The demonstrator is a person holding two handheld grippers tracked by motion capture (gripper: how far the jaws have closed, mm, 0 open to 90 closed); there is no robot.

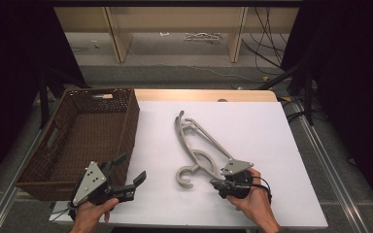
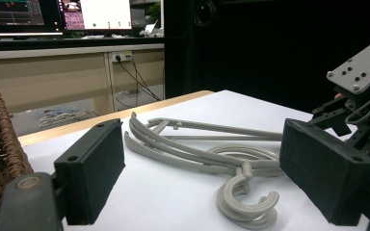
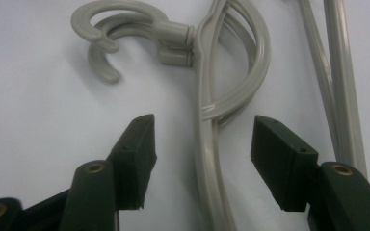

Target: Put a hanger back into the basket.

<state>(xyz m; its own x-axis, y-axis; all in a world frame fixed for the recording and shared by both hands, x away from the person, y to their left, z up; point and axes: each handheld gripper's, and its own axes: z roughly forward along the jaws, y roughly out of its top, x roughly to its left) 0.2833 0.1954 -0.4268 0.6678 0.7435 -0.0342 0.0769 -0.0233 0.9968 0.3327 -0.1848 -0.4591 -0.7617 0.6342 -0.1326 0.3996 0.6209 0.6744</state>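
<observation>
Two grey plastic hangers [image 1: 197,140] lie stacked on the white table [image 1: 262,131], hooks [image 1: 184,177] toward me. My right gripper [image 1: 218,181] sits at their near end, open. In the right gripper view its jaws [image 3: 203,132] straddle the hangers' arm [image 3: 206,159] without touching it, and the two hooks [image 3: 107,33] lie ahead. My left gripper [image 1: 133,168] is held open at the table's front left, beside the basket and apart from the hangers. In the left gripper view its pads [image 2: 96,168] frame the hangers [image 2: 197,149], with the right gripper [image 2: 361,96] beyond them.
A brown wicker basket [image 1: 126,121] stands on the left of the table, its wall [image 2: 0,139] close to my left gripper. Bare white tabletop lies to the right of the hangers. Cables and shelf legs [image 1: 235,34] are on the floor behind the table.
</observation>
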